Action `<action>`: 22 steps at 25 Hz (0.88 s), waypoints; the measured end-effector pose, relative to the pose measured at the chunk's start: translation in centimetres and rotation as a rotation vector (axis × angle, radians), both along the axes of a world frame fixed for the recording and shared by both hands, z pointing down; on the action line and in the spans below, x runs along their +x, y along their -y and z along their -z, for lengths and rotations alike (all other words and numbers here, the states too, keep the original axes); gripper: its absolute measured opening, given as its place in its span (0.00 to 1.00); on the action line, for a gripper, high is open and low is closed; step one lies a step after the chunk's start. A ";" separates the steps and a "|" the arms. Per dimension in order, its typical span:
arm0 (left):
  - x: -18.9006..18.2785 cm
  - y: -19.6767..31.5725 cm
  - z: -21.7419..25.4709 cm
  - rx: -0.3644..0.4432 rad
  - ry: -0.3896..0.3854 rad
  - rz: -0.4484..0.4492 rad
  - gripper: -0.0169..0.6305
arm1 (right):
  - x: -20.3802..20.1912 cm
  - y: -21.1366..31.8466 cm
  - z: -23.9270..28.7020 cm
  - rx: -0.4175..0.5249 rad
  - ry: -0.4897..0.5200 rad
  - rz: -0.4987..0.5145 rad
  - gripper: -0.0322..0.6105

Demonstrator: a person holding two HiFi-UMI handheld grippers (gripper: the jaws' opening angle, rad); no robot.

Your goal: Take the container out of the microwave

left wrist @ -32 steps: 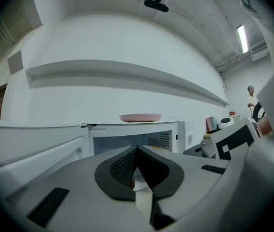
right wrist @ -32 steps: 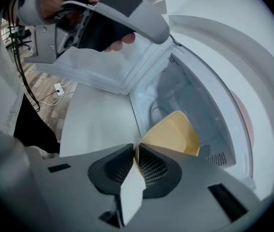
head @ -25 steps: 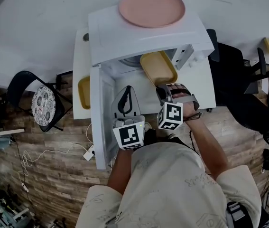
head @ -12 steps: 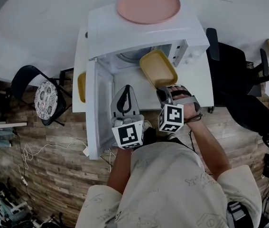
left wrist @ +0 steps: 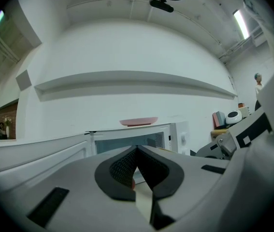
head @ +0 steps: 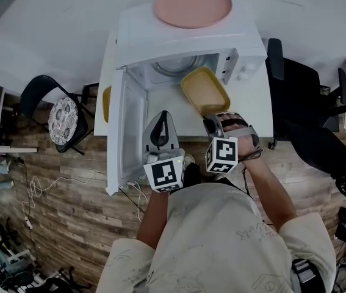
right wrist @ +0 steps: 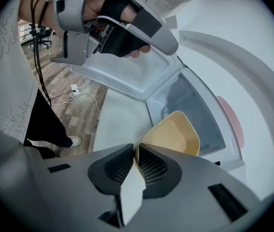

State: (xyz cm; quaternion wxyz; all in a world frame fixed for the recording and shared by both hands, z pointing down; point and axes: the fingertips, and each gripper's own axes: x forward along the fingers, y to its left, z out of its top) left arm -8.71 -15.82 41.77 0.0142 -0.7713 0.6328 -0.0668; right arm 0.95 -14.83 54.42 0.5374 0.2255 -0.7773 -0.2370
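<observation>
The yellow container [head: 204,89] sticks out of the open white microwave [head: 185,41], its near end over the table. My right gripper [head: 213,121] is shut on its near rim. In the right gripper view the gripper [right wrist: 137,150] pinches the edge of the container [right wrist: 175,134], with the microwave's cavity [right wrist: 194,115] behind it. My left gripper [head: 160,132] hangs in front of the open door [head: 124,133], shut and with nothing in it. In the left gripper view the gripper [left wrist: 137,151] points level at the microwave [left wrist: 127,140].
A pink plate [head: 192,5] lies on top of the microwave. The door swings out to the left over the white table [head: 252,105]. A black chair with a patterned cushion [head: 63,119] stands left, an office chair [head: 295,84] right. Cables [head: 38,188] lie on the wood floor.
The right gripper has drawn the yellow container a little further out of the microwave towards me. The left gripper has moved back along with it, still shut.
</observation>
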 end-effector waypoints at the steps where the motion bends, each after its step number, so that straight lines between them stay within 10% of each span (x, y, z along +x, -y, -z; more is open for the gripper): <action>1: 0.0 -0.2 0.1 0.003 0.003 0.004 0.04 | 0.0 -0.3 0.1 0.000 -0.001 0.007 0.13; 22: 1.5 -2.6 -0.3 -0.005 0.019 0.039 0.04 | 2.0 -2.9 2.1 0.009 -0.038 0.049 0.13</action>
